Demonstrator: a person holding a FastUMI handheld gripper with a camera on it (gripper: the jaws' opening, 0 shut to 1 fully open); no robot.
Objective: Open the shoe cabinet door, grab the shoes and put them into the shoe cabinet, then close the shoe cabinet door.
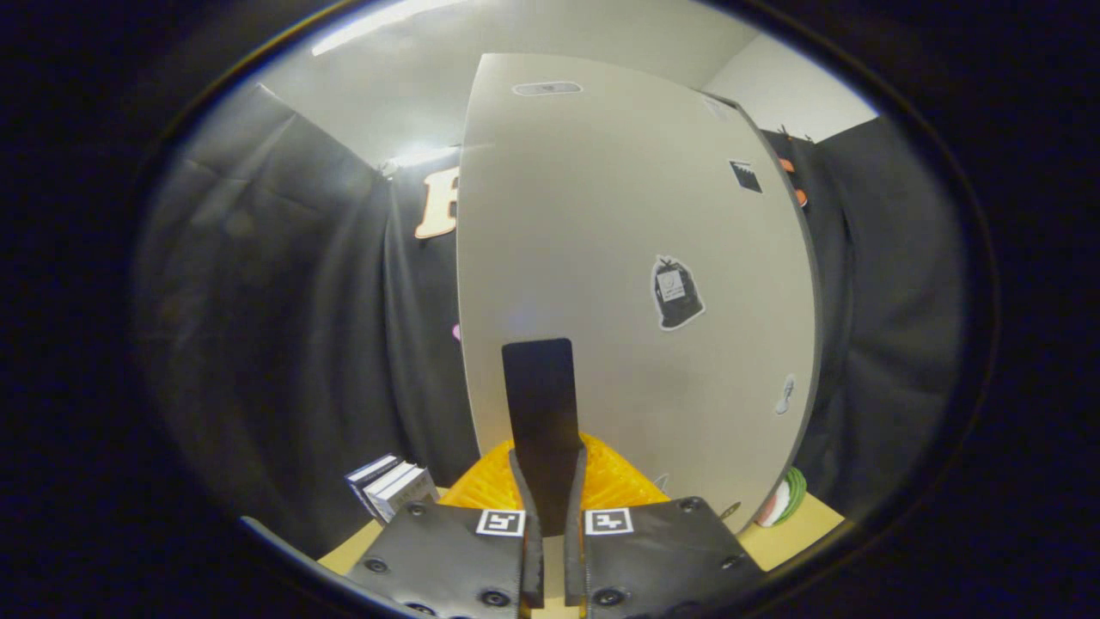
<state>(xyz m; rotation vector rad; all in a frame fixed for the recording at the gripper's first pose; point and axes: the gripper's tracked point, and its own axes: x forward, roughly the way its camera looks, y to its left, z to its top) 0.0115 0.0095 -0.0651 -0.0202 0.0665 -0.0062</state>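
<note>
Looking forward along the gripper (552,481), the view meets a pale cabinet door (619,258) standing upright very close ahead. Nearest of all, the two fingers sit close together, nearly closed, with a flat dark strap-like handle (540,404) rising from between them. They appear clenched on this handle, one finger pressing each side of its lower end. The handle seems fixed to the door near the door's left edge, though the exact join is hidden.

Just beyond the fingertips and low down lies a bright orange ribbed thing (619,481), partly covered by the fingers; whether it is one of the shoes cannot be told. To the left of it, on the tan floor (799,524), stands a small stack of books (391,486). A green and white object (786,499) peeks out by the door's lower right corner.

The door carries a few stickers, the largest (676,292) dark and bag-shaped. Behind everything hangs black cloth (284,301).

The step in hand looks like working the door by its handle. Doing it well would mean keeping both fingers squeezed firmly and following the door's arc about its hinge, instead of pulling straight, so the strap does not slip out.
</note>
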